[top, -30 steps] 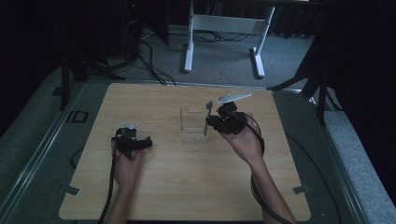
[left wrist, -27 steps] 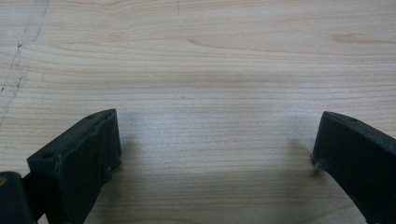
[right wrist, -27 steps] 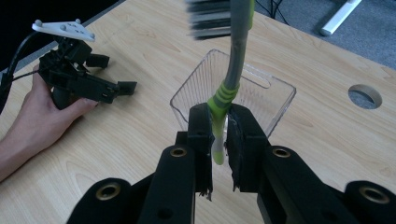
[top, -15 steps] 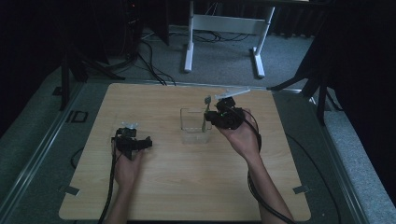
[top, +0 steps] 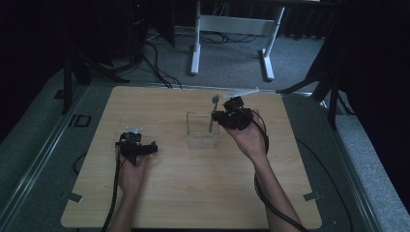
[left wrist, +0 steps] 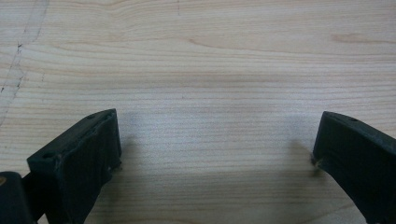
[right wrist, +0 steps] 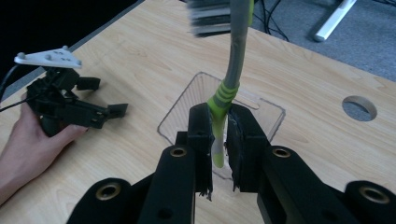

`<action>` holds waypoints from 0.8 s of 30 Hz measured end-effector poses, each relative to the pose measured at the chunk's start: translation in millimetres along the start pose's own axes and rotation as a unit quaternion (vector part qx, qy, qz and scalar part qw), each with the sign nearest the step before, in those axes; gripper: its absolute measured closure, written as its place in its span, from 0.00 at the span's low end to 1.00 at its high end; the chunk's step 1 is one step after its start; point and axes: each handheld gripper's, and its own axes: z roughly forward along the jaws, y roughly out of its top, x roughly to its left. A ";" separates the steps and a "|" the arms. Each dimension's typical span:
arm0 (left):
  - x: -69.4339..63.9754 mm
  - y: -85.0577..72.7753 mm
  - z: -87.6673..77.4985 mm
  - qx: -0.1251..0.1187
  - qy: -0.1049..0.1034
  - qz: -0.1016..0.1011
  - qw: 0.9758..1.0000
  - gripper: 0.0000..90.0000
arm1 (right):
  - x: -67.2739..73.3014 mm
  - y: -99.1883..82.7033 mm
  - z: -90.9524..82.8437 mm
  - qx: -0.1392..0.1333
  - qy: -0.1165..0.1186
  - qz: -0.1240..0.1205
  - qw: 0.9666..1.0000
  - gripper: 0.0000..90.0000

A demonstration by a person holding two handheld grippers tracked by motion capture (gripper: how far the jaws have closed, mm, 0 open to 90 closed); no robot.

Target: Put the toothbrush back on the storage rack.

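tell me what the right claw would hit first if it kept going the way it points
Probably the clear box: the right claw, shut on a toothbrush, points down into its open top. Depth is hard to judge, so the bare table beyond is possible.

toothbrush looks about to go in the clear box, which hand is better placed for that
Right, probably. The right tongs are shut on the toothbrush, directly over the clear box. The left tongs are open on bare table, off to the box's side.

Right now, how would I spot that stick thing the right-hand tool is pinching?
Find the light wooden table, then the clear square plastic container near its middle. Above it, the right gripper clamps a grey toothbrush by its lime-green grip, dark bristles up, the one slender upright object here.
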 end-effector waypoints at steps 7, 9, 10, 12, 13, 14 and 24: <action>0.0 0.0 0.0 0.000 0.000 0.000 1.000 0.02 | -6.3 -1.1 7.6 -0.003 -0.001 0.008 1.000 0.89; 0.0 0.0 0.0 0.000 0.000 0.000 1.000 0.02 | -7.8 -1.5 10.6 0.001 -0.001 0.010 1.000 0.89; 0.0 0.0 0.0 0.000 0.000 0.000 1.000 0.02 | -8.6 -2.1 12.6 0.004 -0.001 0.012 1.000 0.89; 0.0 0.0 0.0 0.000 0.000 0.000 1.000 0.02 | -9.6 -3.4 16.0 0.008 -0.001 0.014 1.000 0.89; 0.0 0.0 0.0 0.000 0.000 0.000 1.000 0.02 | -10.6 -4.6 18.6 0.012 0.000 0.016 1.000 0.89; 0.0 0.0 0.0 0.000 0.000 0.000 1.000 0.02 | -11.3 -5.4 20.2 0.014 0.000 0.017 1.000 0.89; -0.1 0.0 0.0 0.000 0.000 -0.001 1.000 0.02 | -23.0 -18.1 39.8 0.044 -0.003 0.036 0.998 0.89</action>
